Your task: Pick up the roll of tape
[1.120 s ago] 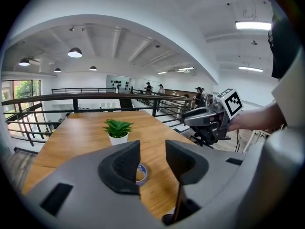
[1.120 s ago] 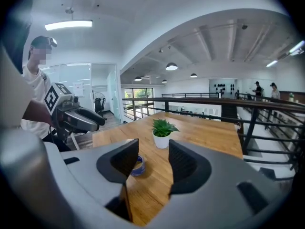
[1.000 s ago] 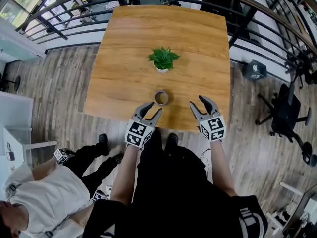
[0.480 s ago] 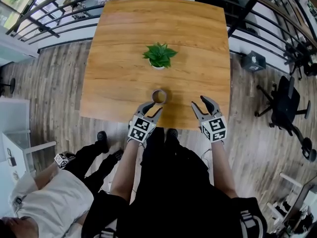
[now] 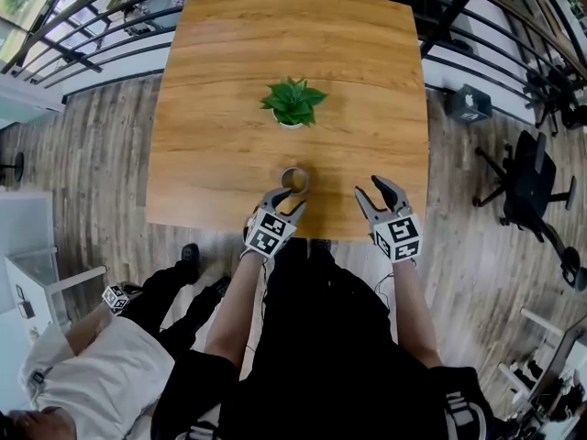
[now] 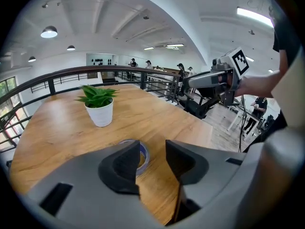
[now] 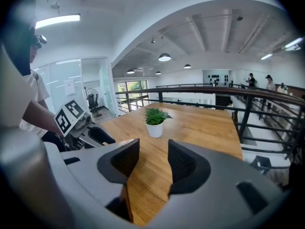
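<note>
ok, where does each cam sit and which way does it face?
Head view: on the head, steeply down at table; arms, left gripper, right gripper show.
Left gripper view: along its open fingers toward roll of tape; right gripper shows.
Right gripper view: along its open fingers across table; left gripper shows.
All share the plant.

Wood table on grey plank floor, black railing from 10 to 2 o'clock. Office chair at 3 o'clock. Round lamps on white arched ceiling.
</note>
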`<state>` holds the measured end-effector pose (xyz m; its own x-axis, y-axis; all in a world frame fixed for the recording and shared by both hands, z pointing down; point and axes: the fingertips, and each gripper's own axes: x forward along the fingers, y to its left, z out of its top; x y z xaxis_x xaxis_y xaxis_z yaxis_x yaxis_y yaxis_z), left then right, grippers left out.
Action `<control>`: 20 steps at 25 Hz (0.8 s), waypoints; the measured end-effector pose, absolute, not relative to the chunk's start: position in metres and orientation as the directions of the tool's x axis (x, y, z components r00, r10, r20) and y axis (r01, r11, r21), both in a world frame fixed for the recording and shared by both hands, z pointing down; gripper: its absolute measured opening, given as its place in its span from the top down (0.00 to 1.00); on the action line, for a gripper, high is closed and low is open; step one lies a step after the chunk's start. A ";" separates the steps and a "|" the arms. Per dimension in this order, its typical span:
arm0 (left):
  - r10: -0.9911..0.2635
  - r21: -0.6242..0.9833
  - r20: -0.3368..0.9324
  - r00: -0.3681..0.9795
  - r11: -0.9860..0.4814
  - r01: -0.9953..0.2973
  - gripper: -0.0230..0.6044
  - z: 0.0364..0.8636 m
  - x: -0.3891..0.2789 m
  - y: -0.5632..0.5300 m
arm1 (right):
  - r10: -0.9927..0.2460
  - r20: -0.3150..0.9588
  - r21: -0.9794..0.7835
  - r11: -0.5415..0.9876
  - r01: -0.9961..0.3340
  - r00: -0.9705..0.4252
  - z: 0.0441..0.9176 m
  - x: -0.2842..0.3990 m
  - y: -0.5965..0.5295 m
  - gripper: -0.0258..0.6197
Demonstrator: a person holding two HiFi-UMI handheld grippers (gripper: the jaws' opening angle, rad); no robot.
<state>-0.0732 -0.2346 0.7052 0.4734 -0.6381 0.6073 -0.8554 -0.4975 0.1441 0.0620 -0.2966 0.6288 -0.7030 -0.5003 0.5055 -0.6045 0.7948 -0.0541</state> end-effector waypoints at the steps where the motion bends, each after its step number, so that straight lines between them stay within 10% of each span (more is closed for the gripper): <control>1: -0.632 0.144 0.612 0.476 -0.502 -0.853 0.70 0.709 -0.073 -0.235 | -0.497 0.511 -0.056 0.795 -0.604 -0.701 0.630 0.061 -0.295 0.65; 20: -0.502 0.151 0.704 0.502 -0.585 -0.797 0.70 0.767 -0.068 -0.244 | -0.521 0.554 -0.080 0.743 -0.664 -0.650 0.654 0.074 -0.284 0.68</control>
